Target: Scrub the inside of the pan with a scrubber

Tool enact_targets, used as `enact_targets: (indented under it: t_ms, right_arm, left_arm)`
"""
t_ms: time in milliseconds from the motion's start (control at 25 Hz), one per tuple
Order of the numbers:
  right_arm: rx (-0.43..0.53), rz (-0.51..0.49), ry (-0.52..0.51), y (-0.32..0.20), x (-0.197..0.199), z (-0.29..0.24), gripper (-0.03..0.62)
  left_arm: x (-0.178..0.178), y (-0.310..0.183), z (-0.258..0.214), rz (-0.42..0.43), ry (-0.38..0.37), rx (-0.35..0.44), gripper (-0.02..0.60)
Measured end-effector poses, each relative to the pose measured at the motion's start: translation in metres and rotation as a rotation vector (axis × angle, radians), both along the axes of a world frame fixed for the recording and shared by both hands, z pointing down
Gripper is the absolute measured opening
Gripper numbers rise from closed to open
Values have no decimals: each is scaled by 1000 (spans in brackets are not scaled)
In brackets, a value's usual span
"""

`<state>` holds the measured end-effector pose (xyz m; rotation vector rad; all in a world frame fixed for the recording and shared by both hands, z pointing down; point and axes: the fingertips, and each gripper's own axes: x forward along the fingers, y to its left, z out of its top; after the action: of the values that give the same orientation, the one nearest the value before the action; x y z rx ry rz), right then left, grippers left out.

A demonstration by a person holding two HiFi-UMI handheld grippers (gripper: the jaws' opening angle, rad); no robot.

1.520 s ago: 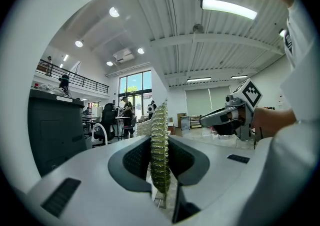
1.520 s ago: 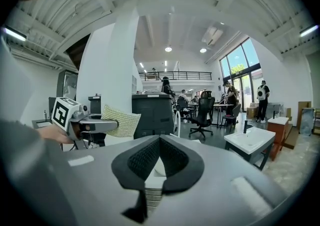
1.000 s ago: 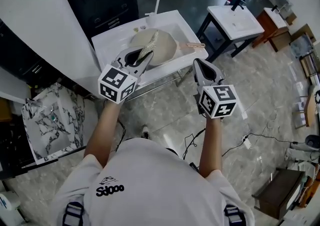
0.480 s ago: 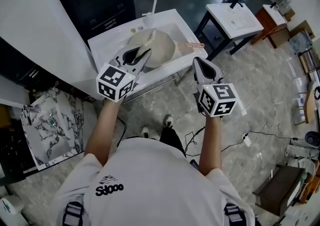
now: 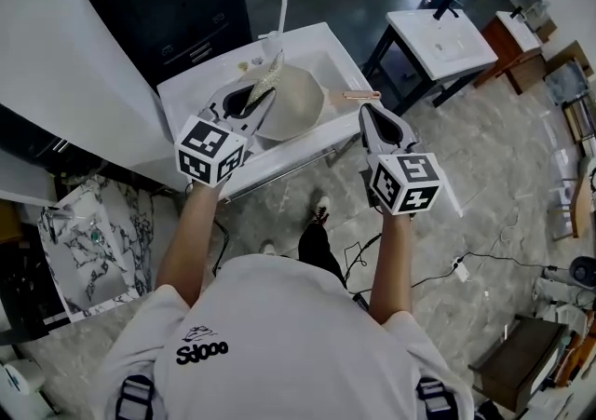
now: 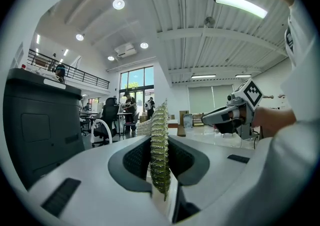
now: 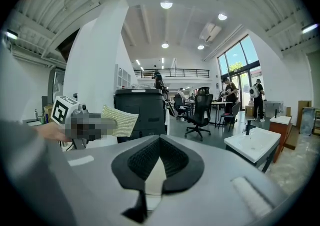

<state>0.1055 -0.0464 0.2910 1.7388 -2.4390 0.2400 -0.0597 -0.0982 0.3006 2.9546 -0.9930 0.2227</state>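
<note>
Two grippers are hanging by the sink. The left gripper is pinching the soft, light scrubber; the right gripper is sitting closed, empty. The rigid pan is lying inside the sink, likely best steadied by its handle at 3 o'clock.

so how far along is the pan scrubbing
Done: the scrubber is clamped in the left claw, and the pan sits in the sink. In hand: the scrubber is held over the pan's left edge, with no visible contact. Left: all the scrubbing inside the pan. The right claw is shut and empty, short of the pan's handle.
</note>
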Motion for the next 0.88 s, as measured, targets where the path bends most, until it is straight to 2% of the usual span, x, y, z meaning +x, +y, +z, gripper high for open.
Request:
enact_targets:
  t_ms: [400,720,880]
  right_arm:
    - [-1,-56,-19,-76,39,9,9]
    - [-9,-132,-13,-131,69,21,9]
    - [-23,-197,3,-149,75,32,9]
  left_arm:
    - [33,-63,17,-69,-35,-33,71]
    - [51,-112,40,-170,-97,-87,71]
    - [54,-129,52,-235,-102,-123,71]
